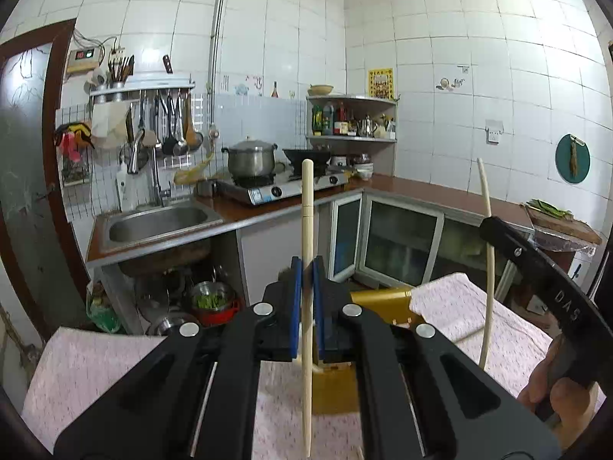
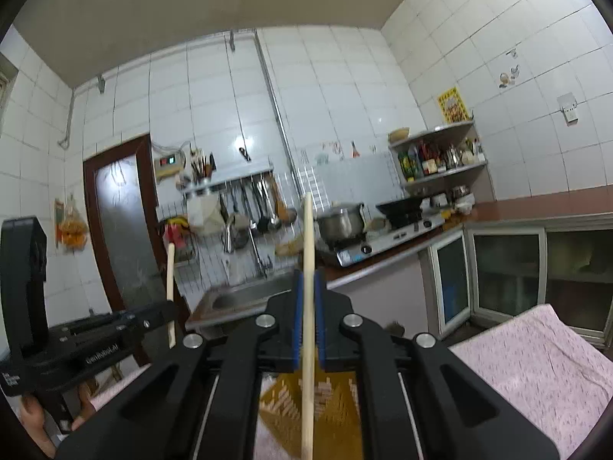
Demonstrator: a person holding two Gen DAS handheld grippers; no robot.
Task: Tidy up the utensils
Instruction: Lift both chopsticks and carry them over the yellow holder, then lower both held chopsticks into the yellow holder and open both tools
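Left gripper [image 1: 305, 280] clamped on one chopstick [image 1: 306, 230], right gripper [image 2: 308, 291] on another [image 2: 307, 253], both lifted above gold box [image 1: 383, 301]; stowing apparently still ahead.

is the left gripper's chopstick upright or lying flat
Upright: the chopstick stands nearly vertical, clamped between the shut left gripper pads, above the table.

My right gripper [image 2: 307, 287] is clamped on a chopstick [image 2: 307, 253] standing upright toward 12 o'clock; left gripper [image 2: 168, 312] at 9 o'clock pinches another chopstick [image 2: 171, 268].
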